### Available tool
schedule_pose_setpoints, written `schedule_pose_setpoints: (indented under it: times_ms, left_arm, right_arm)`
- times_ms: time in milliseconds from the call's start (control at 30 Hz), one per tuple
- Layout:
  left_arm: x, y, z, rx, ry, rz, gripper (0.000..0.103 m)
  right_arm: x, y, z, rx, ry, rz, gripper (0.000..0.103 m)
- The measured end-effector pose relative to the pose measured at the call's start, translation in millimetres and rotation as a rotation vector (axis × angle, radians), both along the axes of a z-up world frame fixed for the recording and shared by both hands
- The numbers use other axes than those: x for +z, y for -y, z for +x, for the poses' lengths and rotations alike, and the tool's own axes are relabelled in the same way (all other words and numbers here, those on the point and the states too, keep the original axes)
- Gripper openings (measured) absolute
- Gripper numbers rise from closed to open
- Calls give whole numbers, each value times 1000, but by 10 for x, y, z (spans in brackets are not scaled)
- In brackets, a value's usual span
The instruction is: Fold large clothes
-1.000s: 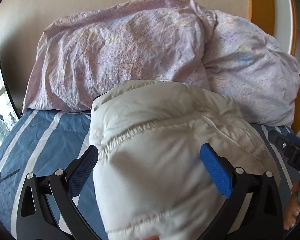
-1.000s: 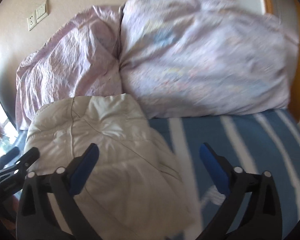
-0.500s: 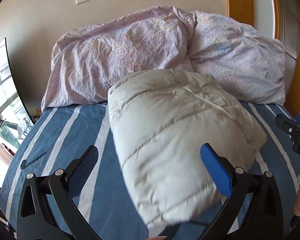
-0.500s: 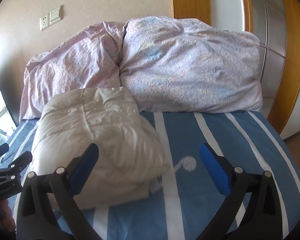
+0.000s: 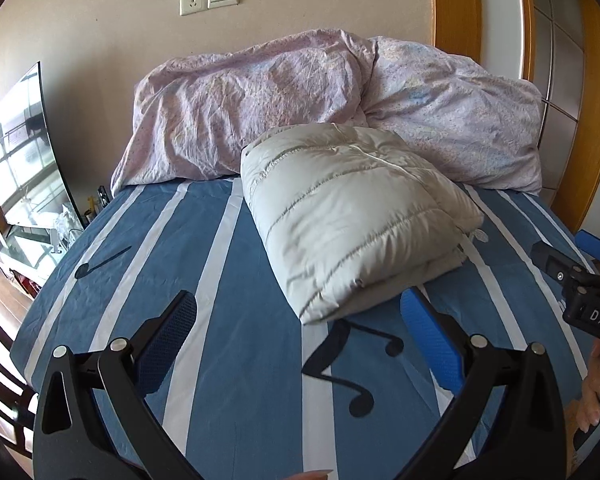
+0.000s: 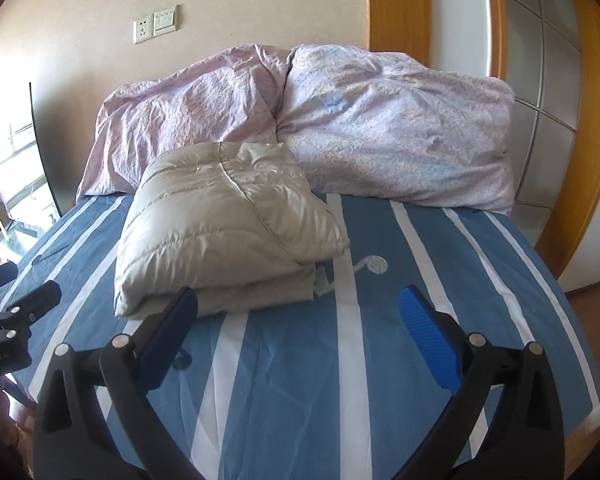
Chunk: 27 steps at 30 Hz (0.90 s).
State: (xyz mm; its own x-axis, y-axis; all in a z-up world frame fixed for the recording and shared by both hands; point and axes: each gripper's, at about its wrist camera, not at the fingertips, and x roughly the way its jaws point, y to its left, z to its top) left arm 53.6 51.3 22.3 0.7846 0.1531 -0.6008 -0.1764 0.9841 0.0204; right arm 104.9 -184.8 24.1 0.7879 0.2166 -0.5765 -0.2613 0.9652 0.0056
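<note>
From the left wrist, the left hand-held gripper (image 5: 298, 326) gapes wide and empty before the folded puffer jacket (image 5: 352, 216) on the striped bed (image 5: 228, 360); from the right wrist, the right hand-held gripper (image 6: 298, 326) likewise spreads empty near this seemingly light, soft, slippery bundle, best pinched at its stitched edges.

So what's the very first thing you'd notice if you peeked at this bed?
The puffy cream jacket, folded into a fat bundle in the middle of the blue striped bed sheet, grabs the eye first. Behind it two crumpled pink pillows lean against the wall. Up close, both open tongs, left and right, hover empty over the sheet.
</note>
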Motion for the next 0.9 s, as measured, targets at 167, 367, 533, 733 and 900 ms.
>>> schedule_pose_setpoints:
  times_ms: [167,367,533,733,900]
  left_arm:
    - [-16,69,-149,-5,-14,-5,102]
    - [0,195,-260,-27,-15,1,102]
    - [28,284,-291,-45,-11,12,102]
    - [8,320,-330,-45,-19,11,102]
    - [7,328,-359,-50,-19,10,102]
  right_arm:
    - [-35,113,-165,-22,-25,19,101]
    - [-81,216,-304,-43,-37,36,101]
    - [-138,248,-361,-51,-54,45,101]
    - [-157,271,-420,-57,-57,41,101]
    - [-147,297,-479,-59,-52,35,101]
